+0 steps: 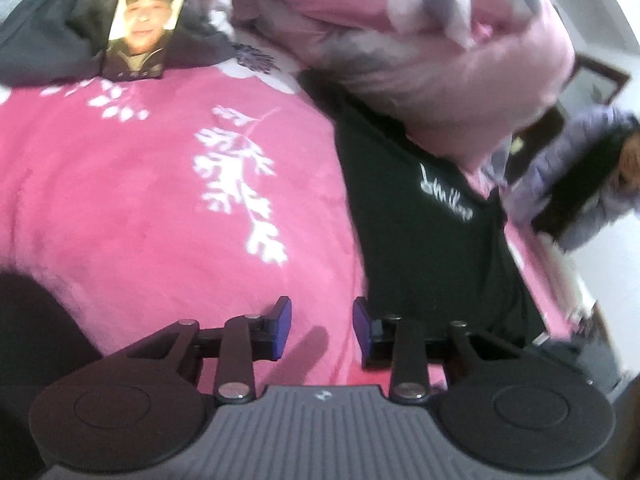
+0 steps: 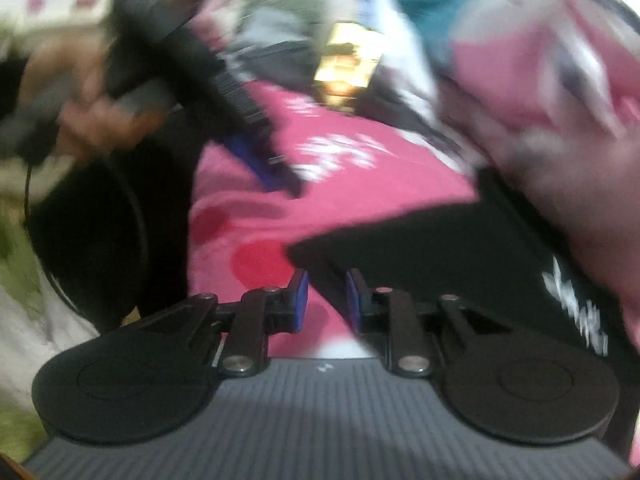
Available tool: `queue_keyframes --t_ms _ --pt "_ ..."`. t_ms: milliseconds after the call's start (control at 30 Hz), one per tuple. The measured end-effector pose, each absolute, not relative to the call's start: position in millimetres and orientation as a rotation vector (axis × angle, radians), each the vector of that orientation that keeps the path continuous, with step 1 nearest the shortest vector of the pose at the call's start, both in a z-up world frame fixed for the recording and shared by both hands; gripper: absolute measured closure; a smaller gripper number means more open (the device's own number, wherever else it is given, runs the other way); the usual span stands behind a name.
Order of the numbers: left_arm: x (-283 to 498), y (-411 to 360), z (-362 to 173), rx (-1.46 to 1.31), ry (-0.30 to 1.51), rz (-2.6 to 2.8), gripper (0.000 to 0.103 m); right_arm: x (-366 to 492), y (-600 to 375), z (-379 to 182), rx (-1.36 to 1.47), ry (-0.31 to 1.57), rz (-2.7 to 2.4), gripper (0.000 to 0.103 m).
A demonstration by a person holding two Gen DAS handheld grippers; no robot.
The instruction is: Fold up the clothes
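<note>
Seemingly soft, light and floppy, the black cotton T-shirt with white script [image 1: 432,240] lies flat on the pink leaf-print fleece blanket [image 1: 160,200], its edge under the left gripper [image 1: 322,320], whose jaws gape empty. From the blurred right wrist view, the right gripper [image 2: 327,296] hovers parted and empty over the shirt's corner on that blanket, a sensible place to pinch.

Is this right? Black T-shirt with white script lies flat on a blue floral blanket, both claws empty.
Not quite: the blanket is pink with white floral print, not blue, as the left wrist view shows. The rest holds: the black T-shirt with white script lies flat on it, and the left claw and right claw both have nothing between their pads.
</note>
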State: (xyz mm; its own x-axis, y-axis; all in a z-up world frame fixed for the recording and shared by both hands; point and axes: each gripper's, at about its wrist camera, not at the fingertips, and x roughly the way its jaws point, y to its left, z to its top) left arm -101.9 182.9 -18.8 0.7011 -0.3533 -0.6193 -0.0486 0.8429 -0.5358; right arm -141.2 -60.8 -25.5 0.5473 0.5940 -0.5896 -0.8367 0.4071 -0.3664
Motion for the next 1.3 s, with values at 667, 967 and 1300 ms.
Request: queue_keyframes --t_ms 667,967,1300 --pt "-66 188 -40 -0.835 0.841 -0.551 0.063 -108 -59 -7 -0.217 0.598 0.865 0.099" --pt "-44 172 -59 -0.771 0.968 -0.459 0.091 -104 -51 -33 -0.12 0.605 0.838 0.099" --pt "-46 155 -52 -0.63 0.958 -0.395 0.096 -117 -119 -23 0.114 0.637 0.767 0.095"
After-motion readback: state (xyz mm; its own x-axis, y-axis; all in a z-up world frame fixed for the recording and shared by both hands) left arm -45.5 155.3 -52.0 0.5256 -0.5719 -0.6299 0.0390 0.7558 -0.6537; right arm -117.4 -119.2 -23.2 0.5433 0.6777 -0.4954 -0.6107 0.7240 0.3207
